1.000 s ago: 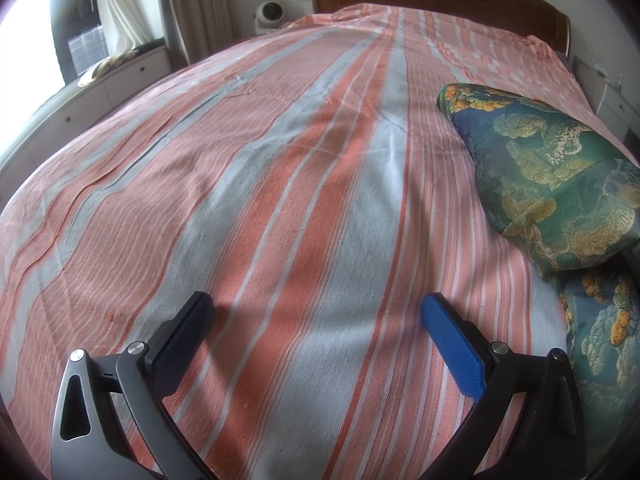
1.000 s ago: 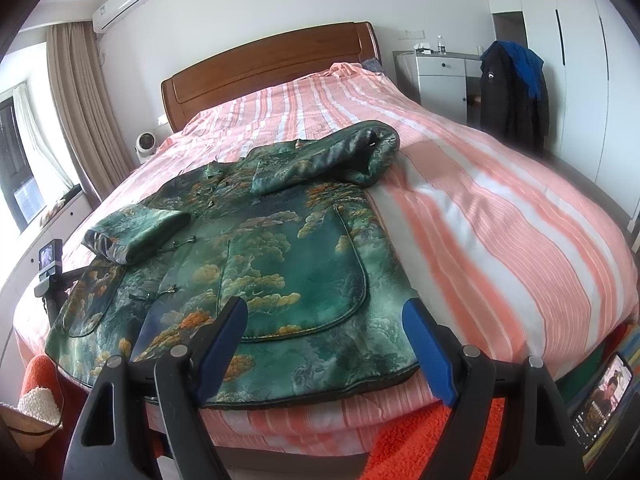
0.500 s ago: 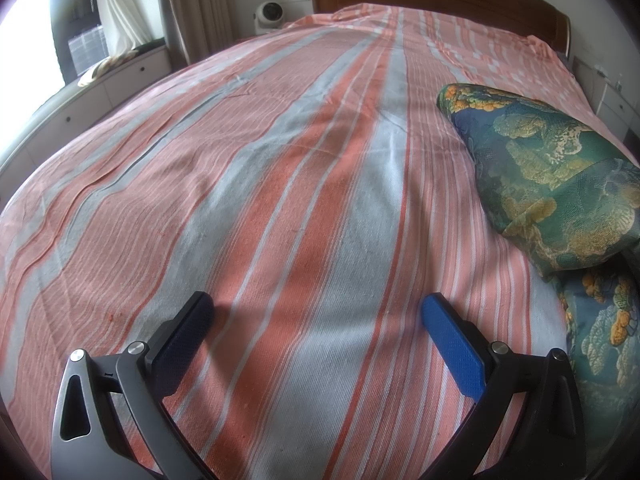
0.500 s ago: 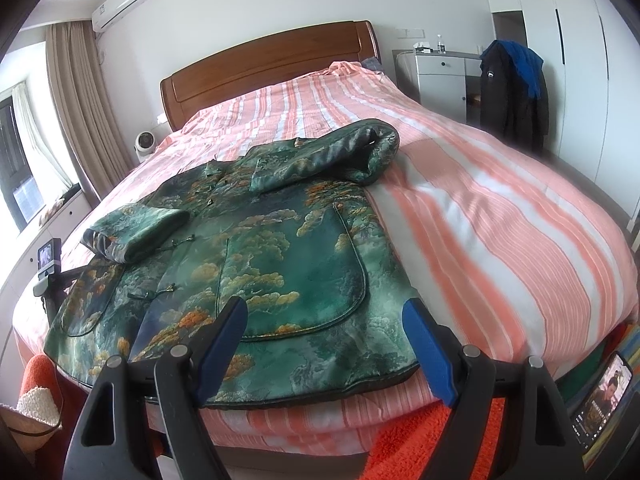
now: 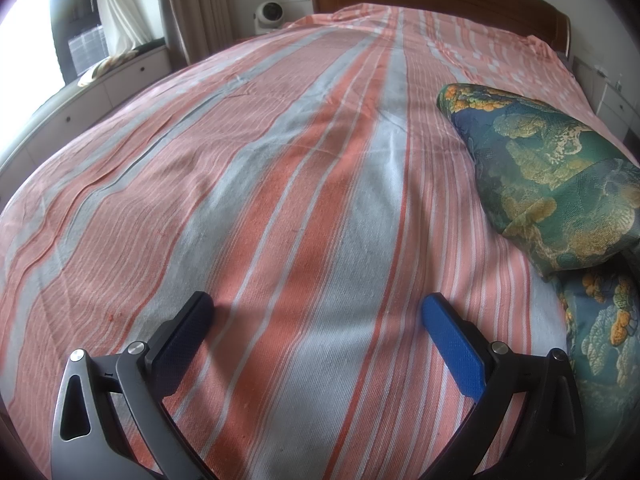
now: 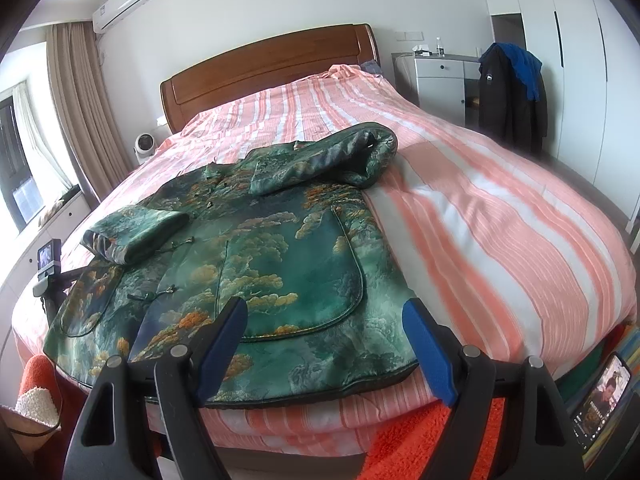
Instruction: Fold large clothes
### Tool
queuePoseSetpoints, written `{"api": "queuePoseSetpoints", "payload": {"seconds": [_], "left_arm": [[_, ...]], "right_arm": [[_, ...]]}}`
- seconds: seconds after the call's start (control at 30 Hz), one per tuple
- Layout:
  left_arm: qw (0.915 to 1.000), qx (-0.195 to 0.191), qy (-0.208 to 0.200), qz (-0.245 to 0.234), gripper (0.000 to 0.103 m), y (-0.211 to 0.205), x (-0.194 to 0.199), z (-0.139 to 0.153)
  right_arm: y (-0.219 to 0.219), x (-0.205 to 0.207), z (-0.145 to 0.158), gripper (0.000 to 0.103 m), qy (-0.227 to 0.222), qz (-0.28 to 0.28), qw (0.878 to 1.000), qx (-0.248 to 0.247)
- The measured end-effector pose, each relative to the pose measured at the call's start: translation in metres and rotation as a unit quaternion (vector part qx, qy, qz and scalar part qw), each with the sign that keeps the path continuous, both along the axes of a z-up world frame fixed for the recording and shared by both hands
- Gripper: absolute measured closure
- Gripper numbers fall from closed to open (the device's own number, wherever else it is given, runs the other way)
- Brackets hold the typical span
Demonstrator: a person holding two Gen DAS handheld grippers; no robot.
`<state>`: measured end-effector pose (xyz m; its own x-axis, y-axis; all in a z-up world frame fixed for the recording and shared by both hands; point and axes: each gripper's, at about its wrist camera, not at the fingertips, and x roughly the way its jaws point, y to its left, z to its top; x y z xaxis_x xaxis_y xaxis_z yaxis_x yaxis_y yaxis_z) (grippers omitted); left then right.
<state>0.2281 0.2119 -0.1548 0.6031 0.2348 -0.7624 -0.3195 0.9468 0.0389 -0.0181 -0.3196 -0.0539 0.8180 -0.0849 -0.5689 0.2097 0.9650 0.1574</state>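
Observation:
A green patterned jacket [image 6: 256,256] lies front up near the foot of a bed with a pink and white striped cover [image 6: 500,232]. Both sleeves are folded in over its chest. My right gripper [image 6: 326,320] is open and empty, just off the foot edge over the jacket's hem. My left gripper [image 5: 316,312] is open and empty, low over the bare striped cover [image 5: 280,184]. The jacket's folded sleeve [image 5: 548,184] lies to its right, apart from it.
A wooden headboard [image 6: 264,68] stands at the far end. A small camera on a stand [image 6: 48,264] sits at the bed's left side. An orange rug [image 6: 432,440] and a phone [image 6: 604,404] lie by the foot. A chair with dark coats [image 6: 514,96] stands at the right.

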Motion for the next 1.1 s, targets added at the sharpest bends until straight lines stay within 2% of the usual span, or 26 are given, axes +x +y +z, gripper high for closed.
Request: {"api": "queuePoseSetpoints", "payload": {"seconds": [0.33, 0.73, 1.1], "left_arm": [[1.0000, 0.000, 0.000, 0.000, 0.000, 0.000, 0.001, 0.000], [1.0000, 0.000, 0.000, 0.000, 0.000, -0.001, 0.000, 0.000], [1.0000, 0.001, -0.005, 0.002, 0.000, 0.009, -0.003, 0.008]], "right_arm": [[-0.001, -0.004, -0.001, 0.024, -0.003, -0.007, 1.000, -0.009], [-0.007, 0.005, -0.010, 0.024, 0.005, -0.013, 1.000, 0.004], [0.011, 0.006, -0.011, 0.024, 0.005, 0.016, 0.999, -0.029]]}}
